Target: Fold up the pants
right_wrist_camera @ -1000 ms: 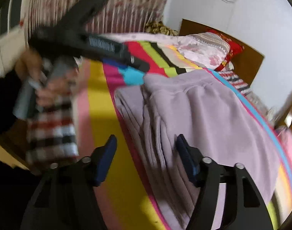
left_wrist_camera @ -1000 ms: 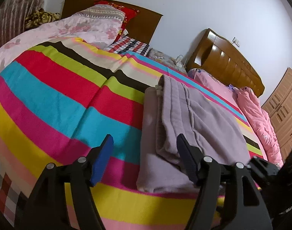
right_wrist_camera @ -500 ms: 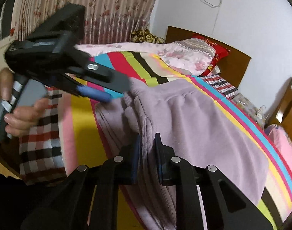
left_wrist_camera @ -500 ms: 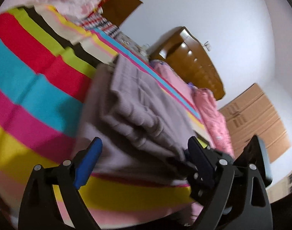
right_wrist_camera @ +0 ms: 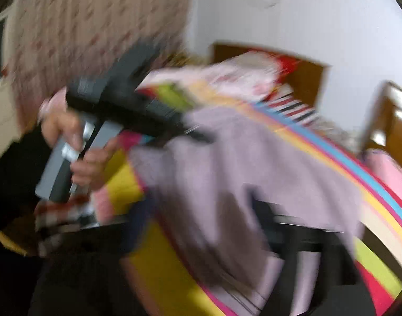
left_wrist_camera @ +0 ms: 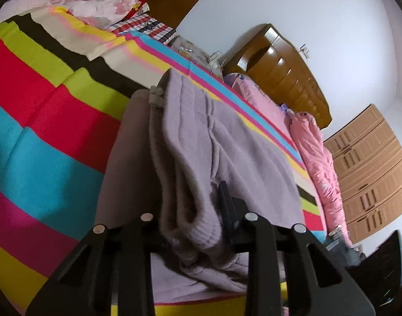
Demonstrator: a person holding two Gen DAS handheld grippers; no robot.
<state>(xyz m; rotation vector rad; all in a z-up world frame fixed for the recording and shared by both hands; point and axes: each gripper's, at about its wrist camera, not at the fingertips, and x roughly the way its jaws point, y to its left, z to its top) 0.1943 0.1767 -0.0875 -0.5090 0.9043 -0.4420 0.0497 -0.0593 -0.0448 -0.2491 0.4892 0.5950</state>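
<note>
The left hand-held gripper (left_wrist_camera: 193,226) is closing on the lilac pants' (left_wrist_camera: 227,142) bunched near edge, at 6 o'clock. The right hand-held gripper (right_wrist_camera: 198,226) is opening wide, empty. Pinch every layer together before lifting over the striped bed (left_wrist_camera: 43,137).

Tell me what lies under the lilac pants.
The lilac pants lie on the striped bedspread, whose bands show on both sides of them. Whatever lies directly beneath the pants is covered.

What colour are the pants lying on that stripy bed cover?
Pale lilac-grey, plain with no pattern: the pants show best in the left wrist view.
</note>
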